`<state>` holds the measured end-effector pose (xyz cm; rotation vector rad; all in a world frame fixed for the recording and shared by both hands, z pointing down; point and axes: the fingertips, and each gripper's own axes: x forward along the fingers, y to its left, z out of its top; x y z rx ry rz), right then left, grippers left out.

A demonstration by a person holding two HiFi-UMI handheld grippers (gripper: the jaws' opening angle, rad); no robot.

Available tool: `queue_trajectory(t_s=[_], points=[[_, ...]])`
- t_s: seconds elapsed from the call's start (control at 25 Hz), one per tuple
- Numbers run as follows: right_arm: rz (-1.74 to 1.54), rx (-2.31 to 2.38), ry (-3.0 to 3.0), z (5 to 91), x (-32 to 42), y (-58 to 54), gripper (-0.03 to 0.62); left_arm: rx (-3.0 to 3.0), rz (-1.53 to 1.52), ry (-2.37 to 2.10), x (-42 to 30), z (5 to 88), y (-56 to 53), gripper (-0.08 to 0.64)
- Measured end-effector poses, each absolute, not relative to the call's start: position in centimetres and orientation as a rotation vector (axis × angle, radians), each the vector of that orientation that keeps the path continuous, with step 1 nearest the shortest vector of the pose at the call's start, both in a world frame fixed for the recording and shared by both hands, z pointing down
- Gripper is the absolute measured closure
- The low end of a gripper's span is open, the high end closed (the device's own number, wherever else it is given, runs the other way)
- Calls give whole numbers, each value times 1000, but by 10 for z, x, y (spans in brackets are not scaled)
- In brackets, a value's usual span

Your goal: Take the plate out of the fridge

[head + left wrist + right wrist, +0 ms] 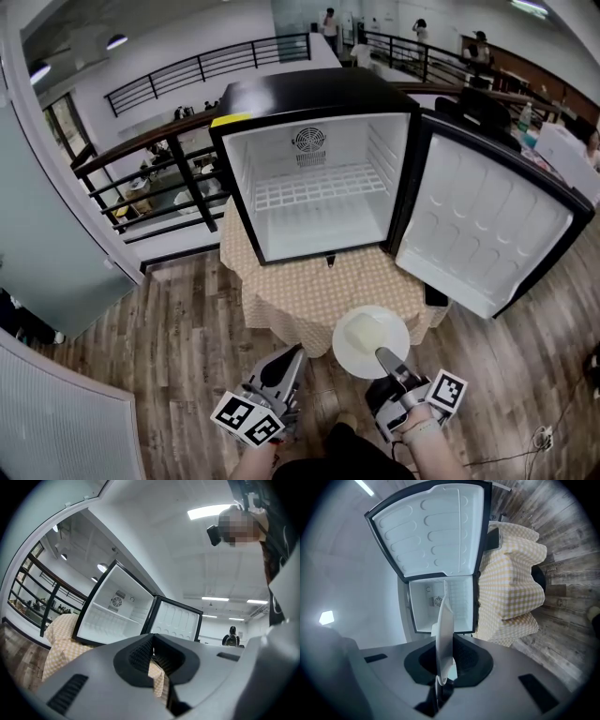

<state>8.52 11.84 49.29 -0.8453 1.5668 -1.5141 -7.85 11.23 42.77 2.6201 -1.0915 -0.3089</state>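
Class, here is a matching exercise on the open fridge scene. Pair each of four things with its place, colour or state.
Things:
1. door
2. plate
3. wire shelf
4. tablecloth

Descriptions:
a. clamped in the right gripper
b. yellow and white checks
c. swung wide open
d. bare, inside the fridge

Pairs: 1-c, 2-a, 3-d, 4-b

Head view steeply down; both gripper views level, close; all share fridge point(319, 211).
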Motion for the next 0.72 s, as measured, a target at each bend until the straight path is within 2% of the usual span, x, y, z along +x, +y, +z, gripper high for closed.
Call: queue_trajectory(t_s=[0.72], points=[[-1493,-854,1530,487,64,234,549,2641,-320,-1062,-100,423,234,551]])
